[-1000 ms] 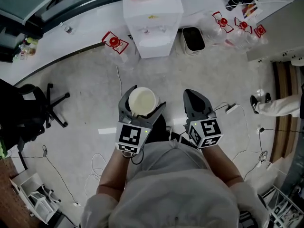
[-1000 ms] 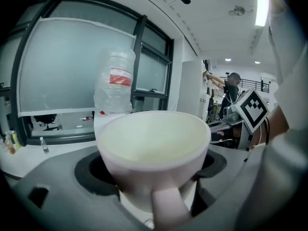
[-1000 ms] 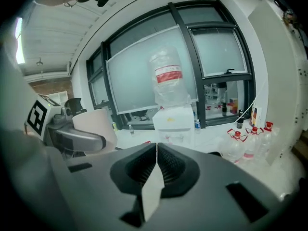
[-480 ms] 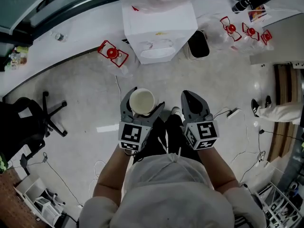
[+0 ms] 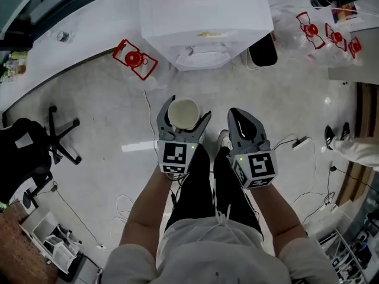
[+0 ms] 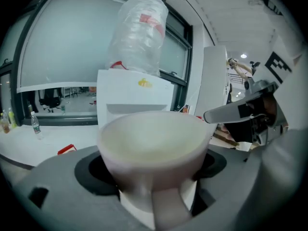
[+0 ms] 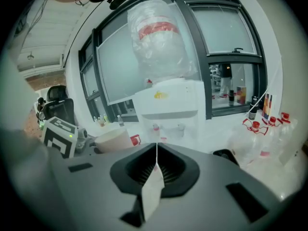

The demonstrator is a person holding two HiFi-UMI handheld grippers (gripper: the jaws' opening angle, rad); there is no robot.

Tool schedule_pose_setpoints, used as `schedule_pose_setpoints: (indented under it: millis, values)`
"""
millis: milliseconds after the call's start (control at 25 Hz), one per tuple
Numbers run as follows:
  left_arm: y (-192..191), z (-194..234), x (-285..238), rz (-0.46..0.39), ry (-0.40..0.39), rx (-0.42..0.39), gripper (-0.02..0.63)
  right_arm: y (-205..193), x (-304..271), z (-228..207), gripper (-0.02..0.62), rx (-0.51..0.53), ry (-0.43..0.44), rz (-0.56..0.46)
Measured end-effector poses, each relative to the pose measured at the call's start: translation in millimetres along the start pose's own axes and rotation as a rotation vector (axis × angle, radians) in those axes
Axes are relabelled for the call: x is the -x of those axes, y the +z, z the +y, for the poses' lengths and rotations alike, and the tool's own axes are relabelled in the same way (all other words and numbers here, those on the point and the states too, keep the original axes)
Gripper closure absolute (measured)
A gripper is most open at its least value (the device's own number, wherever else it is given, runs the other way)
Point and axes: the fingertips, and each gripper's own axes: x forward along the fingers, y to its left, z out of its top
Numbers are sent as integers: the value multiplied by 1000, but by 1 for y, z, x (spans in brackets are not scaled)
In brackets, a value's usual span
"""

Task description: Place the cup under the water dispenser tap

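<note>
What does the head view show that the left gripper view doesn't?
Only the head view shows the person's legs, a black office chair, the floor and the marker cube on the left gripper. Only the left gripper view shows the tall window behind the water dispenser, and the side wall of the cup close up, gripped between the jaws. Both show the white cup held by the left gripper, with the white water dispenser ahead of it.
</note>
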Motion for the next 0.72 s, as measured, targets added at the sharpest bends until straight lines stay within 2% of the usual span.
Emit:
schedule_pose_setpoints:
  millis: [160,520,720]
  values:
    - [-26,18,-44,-7,43,1,143,-23,-21,-21,566,-32,-30,-40]
    - [-72,51,-140,-48,94,-73,143,-49,-72,-48,566,37,-24,-107]
    - [-93,77,-177,-47,142,-42,143,-66,-90,-65,566,64,-19,-117]
